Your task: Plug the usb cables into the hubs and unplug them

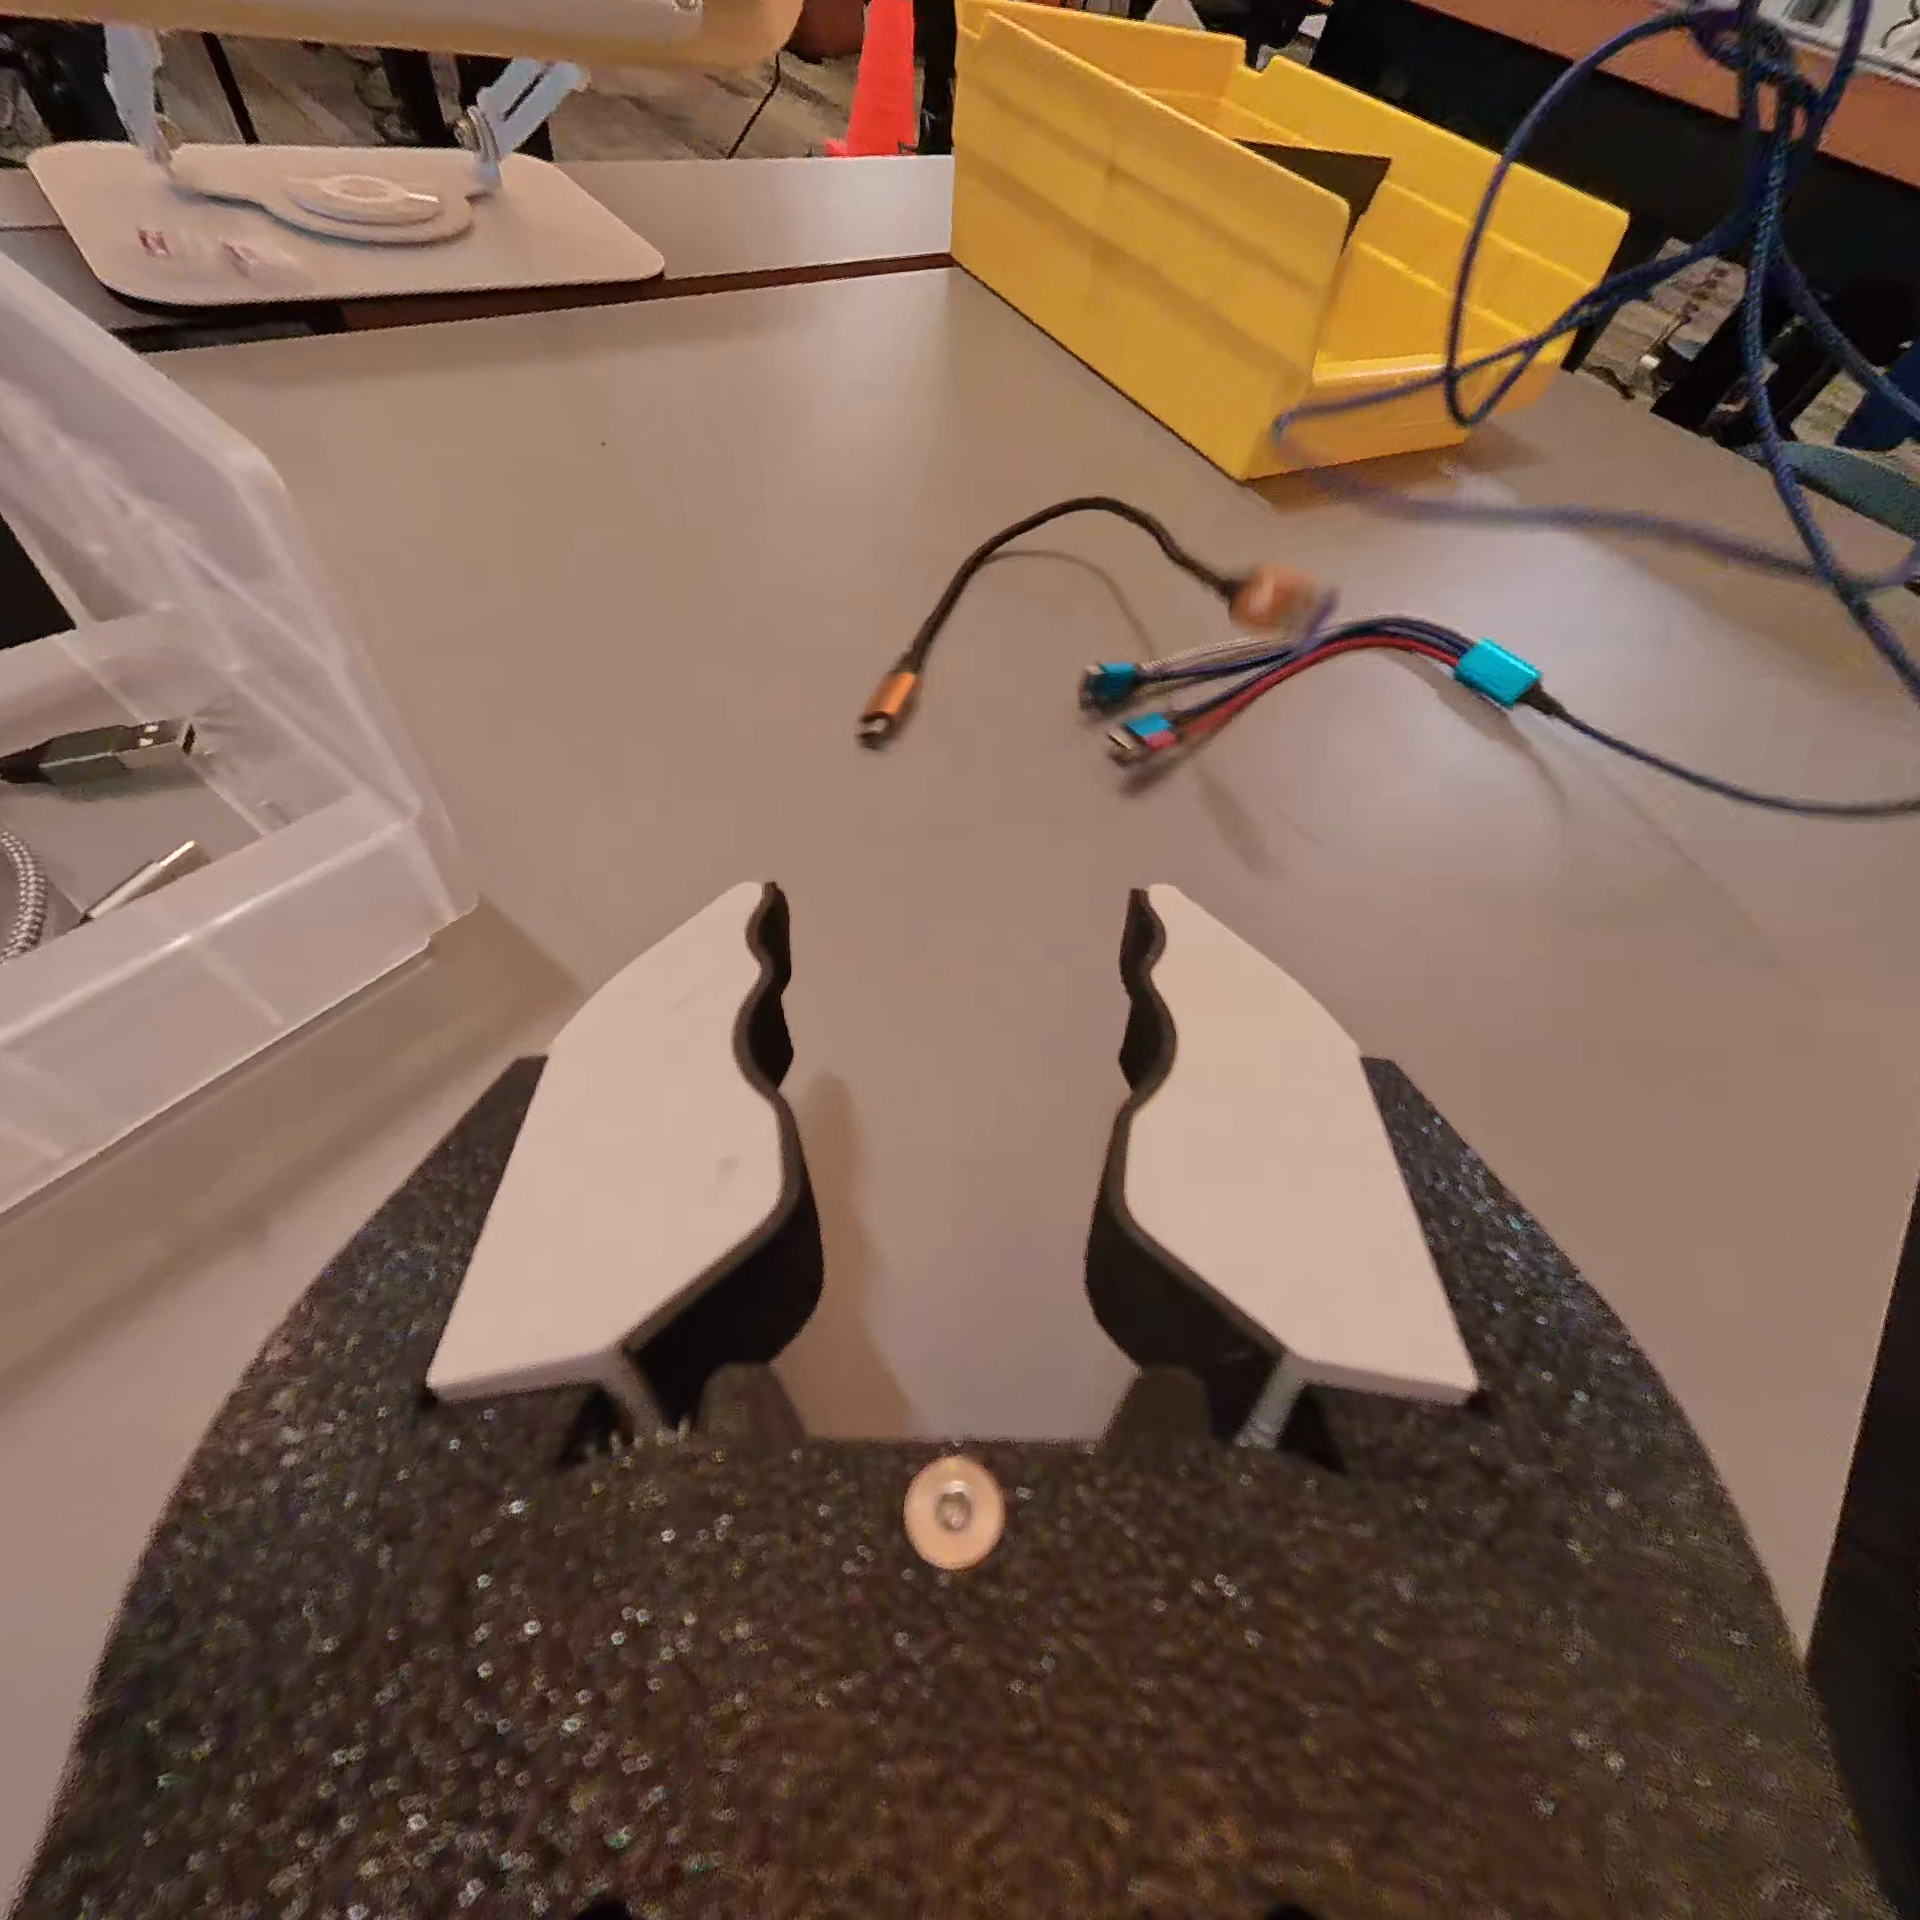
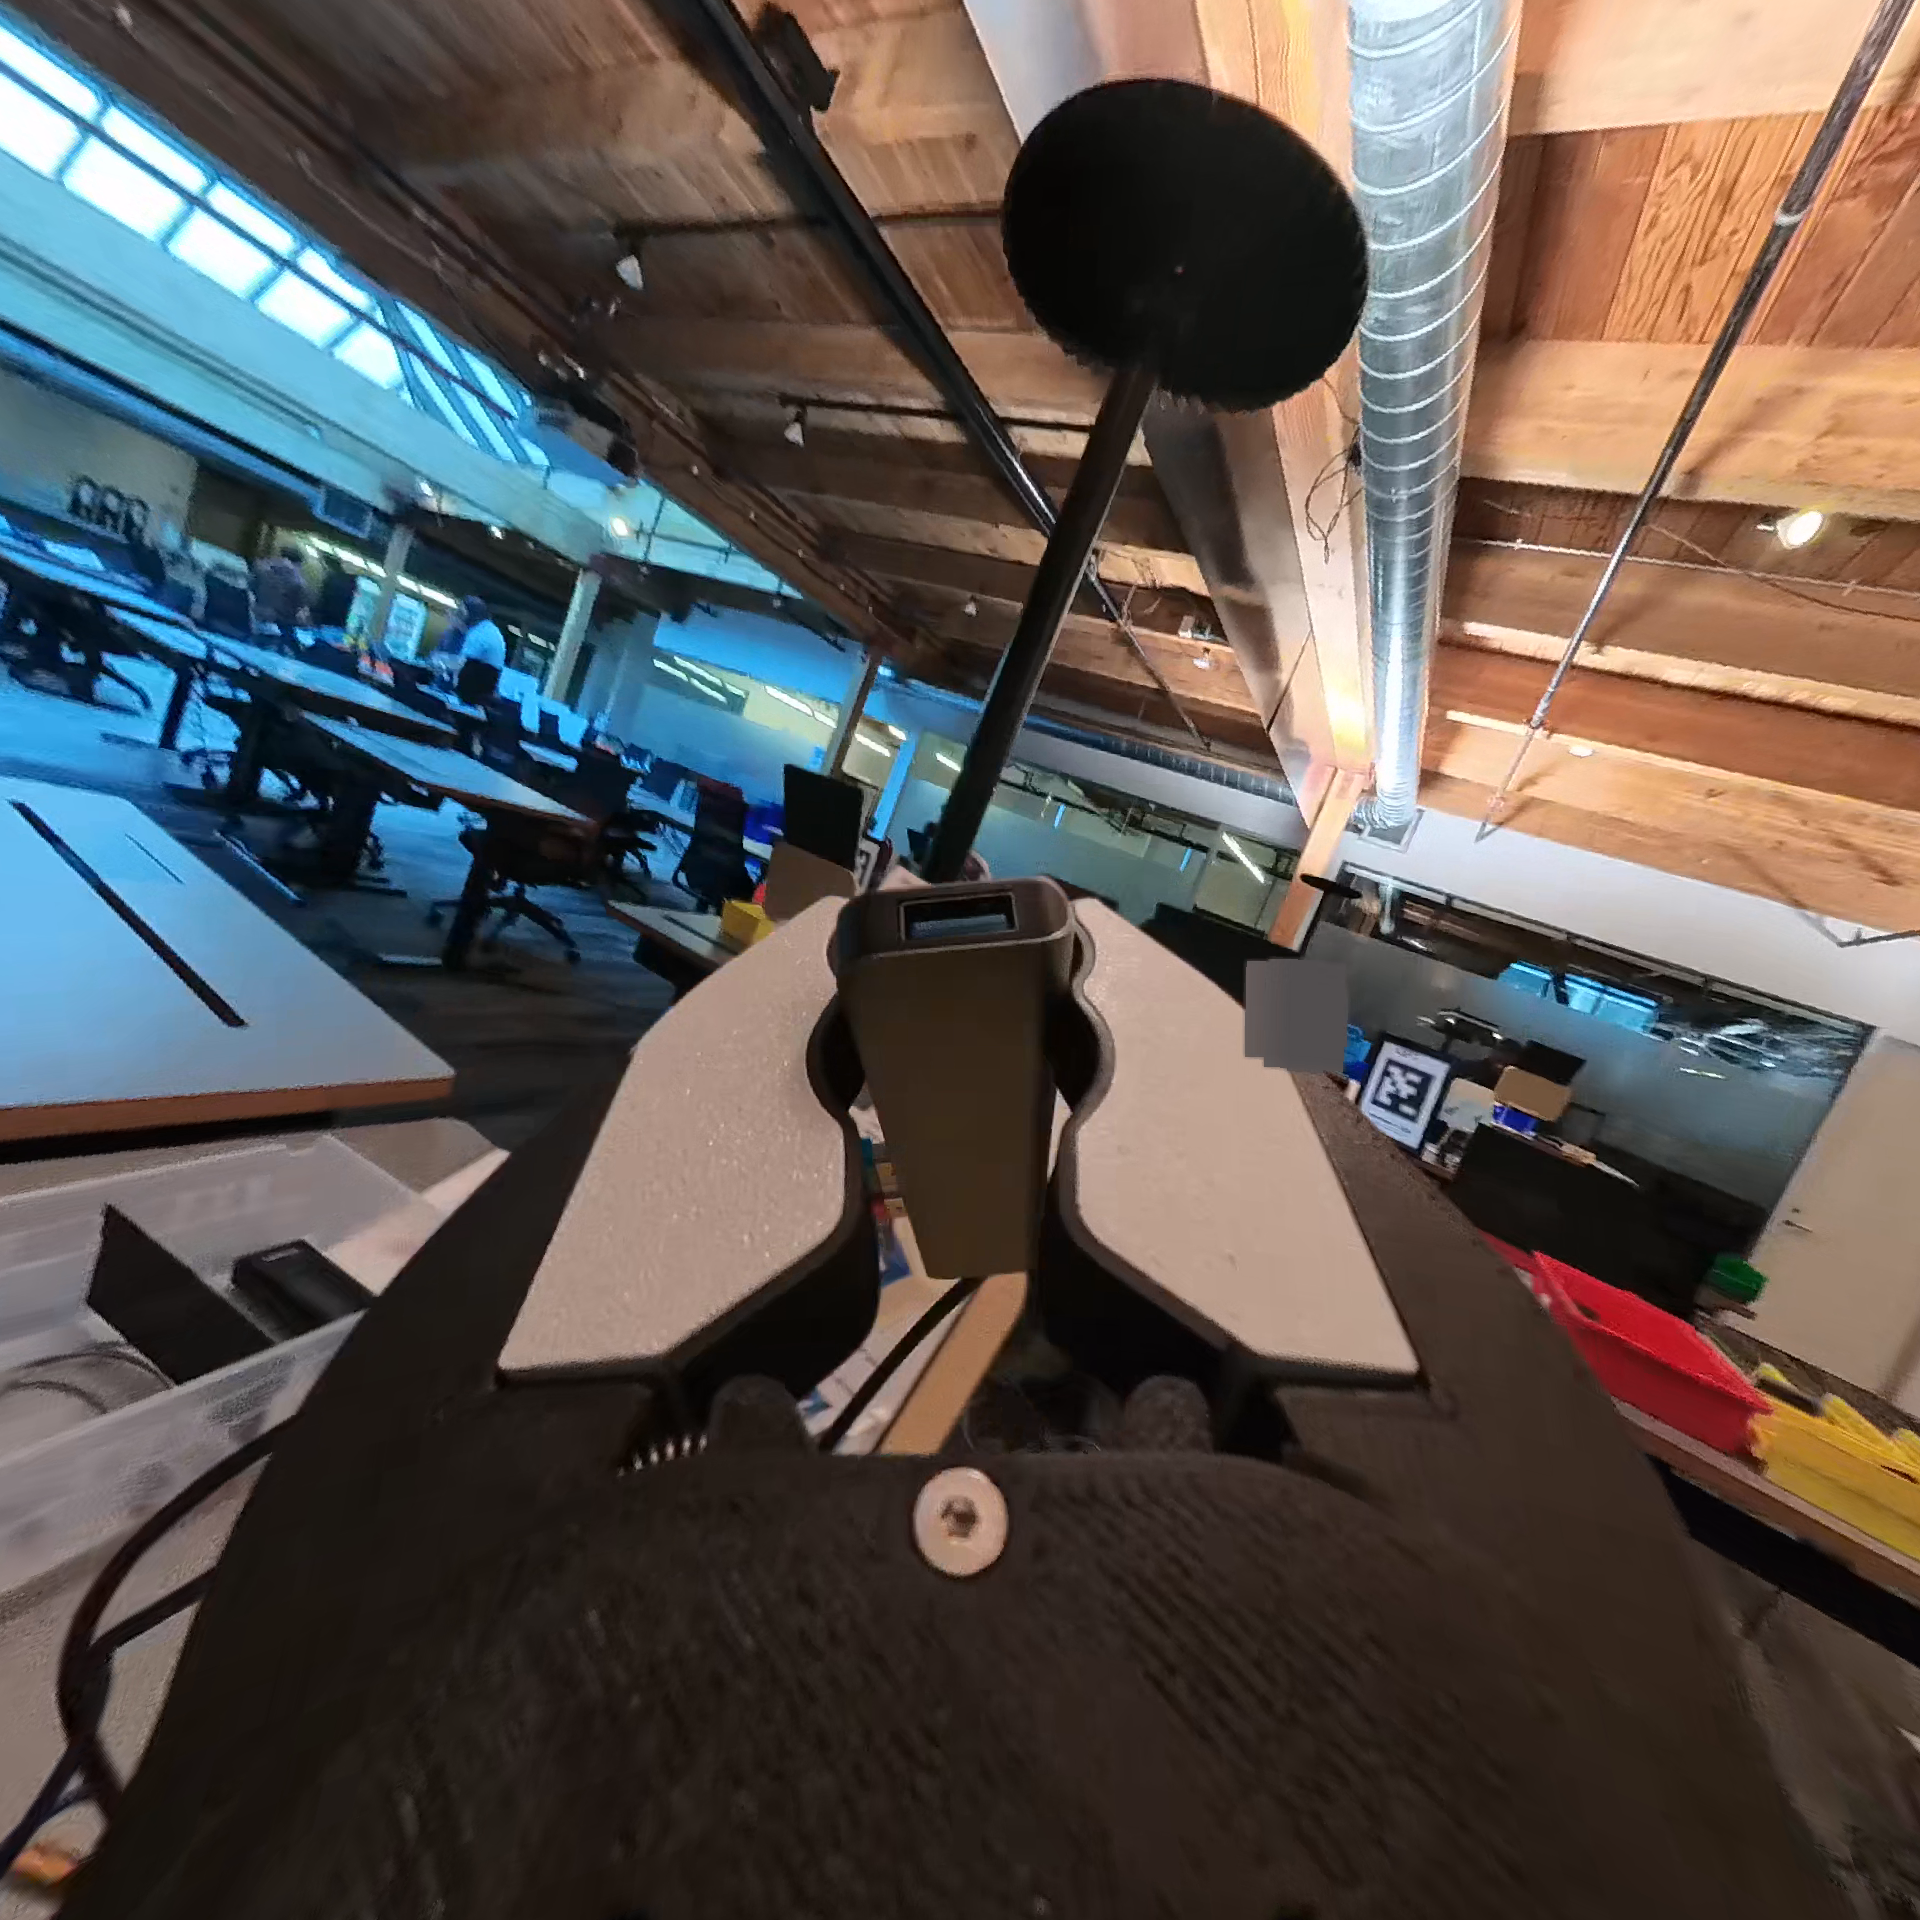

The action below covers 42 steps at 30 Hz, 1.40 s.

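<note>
left gripper [image 1: 956, 914] gaping, empty | orange-tipped cable [image 1: 890, 704] lies on table [image 1: 623, 582] just ahead, plug pointing toward me | right gripper [image 2: 956, 935] clamps hub [image 2: 961, 1049] (port up) | I judge left nearer.

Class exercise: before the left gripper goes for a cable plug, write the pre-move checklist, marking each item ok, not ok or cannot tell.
1. Left gripper open and empty: ok.
2. Right gripper clamped on the grey USB hub: ok.
3. Hub port facing outward, unblocked: ok.
4. Orange-tipped plug lying free on the table: ok.
5. Multi-head cable clear of that plug: ok, apart.
6. Plug type fits the port: cannot tell.
</note>
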{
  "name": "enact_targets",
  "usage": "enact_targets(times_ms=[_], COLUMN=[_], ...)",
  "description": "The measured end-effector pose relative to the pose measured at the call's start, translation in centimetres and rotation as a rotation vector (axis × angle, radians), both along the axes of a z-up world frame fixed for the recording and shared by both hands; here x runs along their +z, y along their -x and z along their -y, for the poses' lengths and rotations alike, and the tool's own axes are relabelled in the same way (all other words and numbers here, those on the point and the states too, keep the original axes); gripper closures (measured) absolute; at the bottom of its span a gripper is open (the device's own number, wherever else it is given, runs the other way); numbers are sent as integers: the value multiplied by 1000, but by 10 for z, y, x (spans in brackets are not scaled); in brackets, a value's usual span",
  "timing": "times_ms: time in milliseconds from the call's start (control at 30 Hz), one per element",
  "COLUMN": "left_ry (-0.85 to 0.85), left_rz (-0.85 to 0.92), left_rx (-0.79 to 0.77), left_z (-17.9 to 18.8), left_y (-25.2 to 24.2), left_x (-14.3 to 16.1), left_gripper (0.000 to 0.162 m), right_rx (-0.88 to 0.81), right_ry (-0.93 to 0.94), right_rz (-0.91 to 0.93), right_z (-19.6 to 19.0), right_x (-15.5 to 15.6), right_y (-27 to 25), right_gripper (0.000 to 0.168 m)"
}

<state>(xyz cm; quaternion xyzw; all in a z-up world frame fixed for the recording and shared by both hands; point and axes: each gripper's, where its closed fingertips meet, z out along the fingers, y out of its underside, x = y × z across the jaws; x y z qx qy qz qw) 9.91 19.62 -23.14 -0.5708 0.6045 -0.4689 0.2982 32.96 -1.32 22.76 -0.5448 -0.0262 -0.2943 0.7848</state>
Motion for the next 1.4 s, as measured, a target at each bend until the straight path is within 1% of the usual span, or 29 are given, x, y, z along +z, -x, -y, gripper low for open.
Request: enact_targets(times_ms=[100, 233, 300, 367, 433, 500, 533, 567, 633, 667, 700, 733, 767, 800, 867, 900, 933, 1033, 1067, 1133, 1167, 1200, 1267, 1333, 1400], left_ry=[15, 24, 5, -48, -89, -89, -116, -181, -346, -381, -351, -306, -279, -289, -400, -418, -394, -302, -301, -321, -319, -298, -256, -255, -302], left_rz=[-9, -12, -20, -36, -29, -50, -81, -128, -258, -323, -338, -347, -363, -371, -365, -312, -245, -66, -40, -37, -42, -75, -226, -363, -464], left_rx=[-8, -6, -14, -11, -55, -132, -161, -167, -165, -176, -188, -202, -216, -200, -127, -75, -2, 265, 334, 456, 500, 510, 486, 474, 530], left_z=[0, 0, 2, 4, 18, 42, 52, 56, 55, 57, 63, 69, 72, 69, 45, 29, 9, -73, -99, -146, -164, -176, -191, -201, -215], left_y=[0, 0, 0, -6, -22, -46, -59, -72, -91, -96, -102, -106, -106, -105, -100, -97, -92, -58, -43, -16, -7, 0, 7, 14, 26], left_x=[-1, -2, -3, -6, -2, -1, -5, -15, -40, -51, -55, -57, -58, -58, -50, -32, -8, 75, 95, 116, 119, 115, 86, 53, 29], left_gripper=[103, 104, 105, 104, 103, 106, 109, 110, 106, 105, 117, 142, 156, 156, 156, 156, 156, 156, 156, 156, 156, 156, 156, 156, 156], right_rx=[-58, -107, -125, -151, -163, -170, -173, -173, -167, -168, -170, -172, -175, -180, -193, -200, -209, -229, -237, -244, -241, -239, -245, -245, -248], right_ry=[58, 94, 97, 97, 105, 109, 115, 121, 136, 146, 155, 165, 173, 181, 197, 202, 208, 212, 213, 206, 197, 190, 177, 170, 171], right_rz=[20, 59, 89, 113, 120, 121, 121, 118, 113, 113, 116, 118, 117, 118, 120, 121, 120, 113, 110, 106, 101, 96, 96, 93, 94], right_z=[-3, -3, 2, 7, 9, 9, 7, 5, 2, 1, 1, 1, 3, 4, 9, 13, 17, 29, 32, 36, 37, 37, 36, 34, 32], right_x=[13, 25, 33, 39, 41, 38, 36, 33, 27, 25, 24, 22, 21, 19, 16, 14, 12, 7, 6, 5, 5, 6, 8, 9, 12], right_y=[-18, -23, -20, -19, -19, -19, -18, -18, -16, -16, -16, -16, -16, -18, -21, -24, -26, -35, -38, -43, -44, -46, -48, -49, -49], right_gripper=[133, 133, 133, 133, 133, 133, 133, 133, 133, 133, 133, 133, 133, 133, 133, 133, 133, 133, 133, 133, 133, 133, 133, 133, 133])
